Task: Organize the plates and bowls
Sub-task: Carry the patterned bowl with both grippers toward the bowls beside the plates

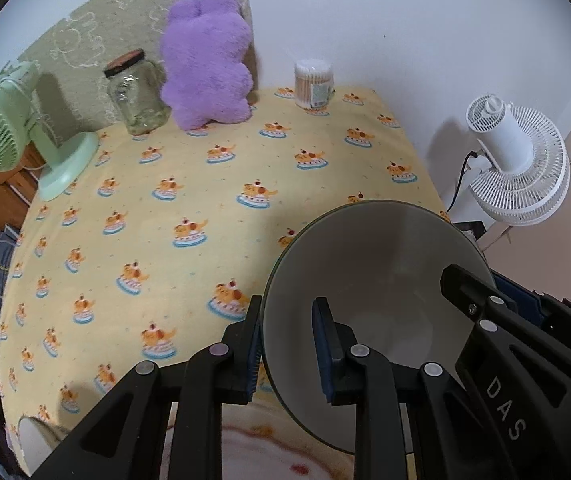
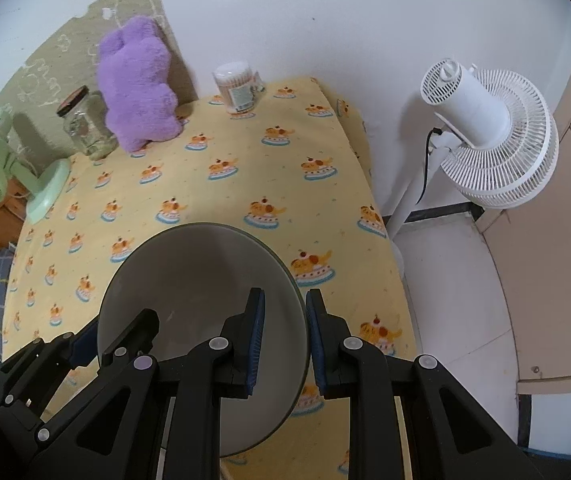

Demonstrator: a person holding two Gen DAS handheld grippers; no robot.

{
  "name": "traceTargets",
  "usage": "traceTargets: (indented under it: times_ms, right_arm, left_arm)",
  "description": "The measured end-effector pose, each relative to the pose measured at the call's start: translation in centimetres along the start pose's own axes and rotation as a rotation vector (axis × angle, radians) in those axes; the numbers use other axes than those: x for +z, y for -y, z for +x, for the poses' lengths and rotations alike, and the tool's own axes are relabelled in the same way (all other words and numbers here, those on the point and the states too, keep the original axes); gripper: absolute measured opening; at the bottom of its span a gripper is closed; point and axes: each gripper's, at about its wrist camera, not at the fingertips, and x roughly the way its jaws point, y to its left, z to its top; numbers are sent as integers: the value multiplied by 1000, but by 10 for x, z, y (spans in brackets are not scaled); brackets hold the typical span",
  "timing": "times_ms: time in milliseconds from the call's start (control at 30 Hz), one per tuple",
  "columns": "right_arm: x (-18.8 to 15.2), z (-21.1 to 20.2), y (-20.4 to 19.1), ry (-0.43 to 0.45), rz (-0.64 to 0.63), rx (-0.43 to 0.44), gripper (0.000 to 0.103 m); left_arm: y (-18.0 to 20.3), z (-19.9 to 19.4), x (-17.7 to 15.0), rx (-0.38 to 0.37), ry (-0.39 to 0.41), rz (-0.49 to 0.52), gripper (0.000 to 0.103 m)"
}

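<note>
Both grippers point steeply down over the desk [image 1: 205,184]. The left gripper [image 1: 287,344] and right gripper [image 2: 285,344] each have jaws clamped on opposite rims of one bowl [image 2: 201,280], held above it.

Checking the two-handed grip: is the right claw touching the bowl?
Touching: the right wrist view shows the right claw with the bowl rim clamped between its pads.

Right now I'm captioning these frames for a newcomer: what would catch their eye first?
The grey bowl up front, pinched at opposite rims by the left gripper and right gripper. Next, the purple plush toy leaning against the back wall, between a glass jar and a tub of cotton swabs.
</note>
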Motion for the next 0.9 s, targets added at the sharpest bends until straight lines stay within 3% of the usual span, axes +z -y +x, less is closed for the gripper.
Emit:
traceTargets:
  times_ms: [533,900]
  right_arm:
    - [-35,-68,-60,62,8,-19,25]
    - [-64,-102,-128,95,-26,-33,25]
  left_arm:
    - [-58,-63,-29,-39,56,11,21]
    - [-122,-96,-57,-51,85,-16,21]
